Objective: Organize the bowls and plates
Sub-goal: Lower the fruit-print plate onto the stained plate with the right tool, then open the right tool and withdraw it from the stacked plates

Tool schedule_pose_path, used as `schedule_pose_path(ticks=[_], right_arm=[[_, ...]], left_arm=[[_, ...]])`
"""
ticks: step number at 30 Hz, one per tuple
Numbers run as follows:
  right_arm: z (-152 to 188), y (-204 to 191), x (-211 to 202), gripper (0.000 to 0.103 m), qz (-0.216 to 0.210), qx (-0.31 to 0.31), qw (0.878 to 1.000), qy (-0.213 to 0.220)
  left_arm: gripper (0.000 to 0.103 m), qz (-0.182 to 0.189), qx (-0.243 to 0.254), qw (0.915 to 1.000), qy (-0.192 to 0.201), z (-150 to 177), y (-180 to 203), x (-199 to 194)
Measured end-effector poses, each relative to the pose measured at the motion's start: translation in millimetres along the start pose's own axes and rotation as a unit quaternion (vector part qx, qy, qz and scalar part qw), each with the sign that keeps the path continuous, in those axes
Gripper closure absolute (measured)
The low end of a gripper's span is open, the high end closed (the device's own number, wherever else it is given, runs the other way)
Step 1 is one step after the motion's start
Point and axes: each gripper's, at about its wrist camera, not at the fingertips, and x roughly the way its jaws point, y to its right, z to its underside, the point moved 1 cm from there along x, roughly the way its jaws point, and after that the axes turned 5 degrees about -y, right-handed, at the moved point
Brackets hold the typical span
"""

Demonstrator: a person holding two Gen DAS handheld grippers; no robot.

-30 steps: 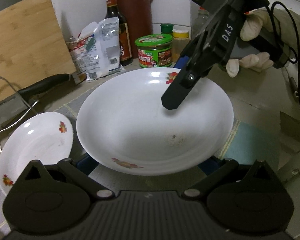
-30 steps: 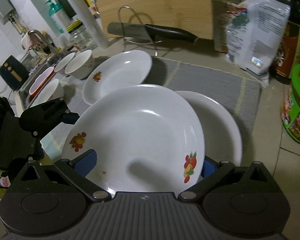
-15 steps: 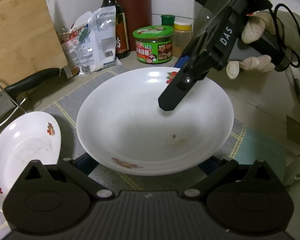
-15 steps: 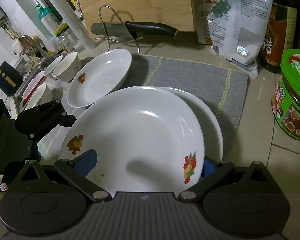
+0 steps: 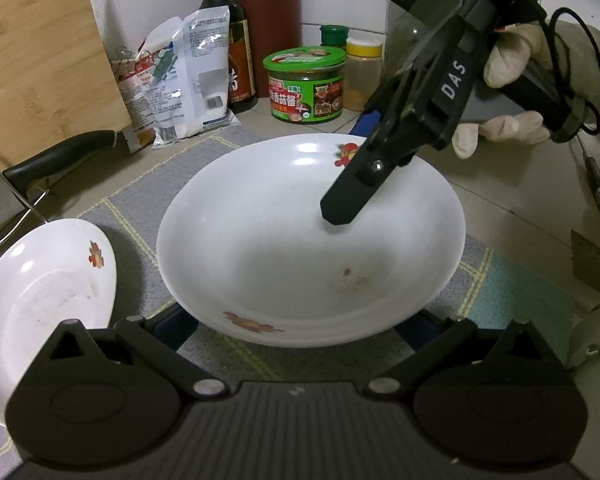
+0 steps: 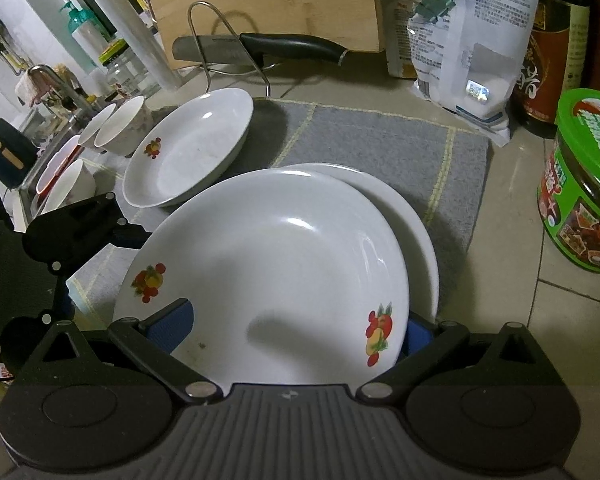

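Right claw (image 6: 296,332) pinches the fruit-patterned plate (image 6: 272,264) by its rim above a second plate (image 6: 416,224); left claw (image 5: 304,328) spread, empty.

I see a grey mat (image 6: 380,148) on the tiled counter (image 6: 512,216). Behind its far edge a black-handled knife (image 6: 284,46) lies across a wire rack (image 6: 220,40), before a leaning wooden board (image 6: 260,4). Off its right edge stand a white packet (image 6: 472,44), a dark sauce bottle (image 6: 548,64) and a green tin (image 6: 584,184).
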Motion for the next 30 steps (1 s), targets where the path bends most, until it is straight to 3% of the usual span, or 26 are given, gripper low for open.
schedule_pose_path(ticks=[17,24,30], right_arm=[[3.0,-7.1,-17.0,0.000,0.042,0.008,0.999,0.002],[9.1,-13.3,-18.4,0.000,0.102,-0.006,0.995,-0.010],[10.0,-25.3,-31.8,0.000,0.123,-0.030,0.992,0.027]], left_arm=[[0.001,-0.020,0.005,0.9997,0.012,4.3,2.1,-9.9],[0.001,-0.038,-0.025,0.9987,0.023,10.5,0.2,-20.9],[0.001,-0.075,-0.073,0.9933,0.049,18.9,0.7,-42.2]])
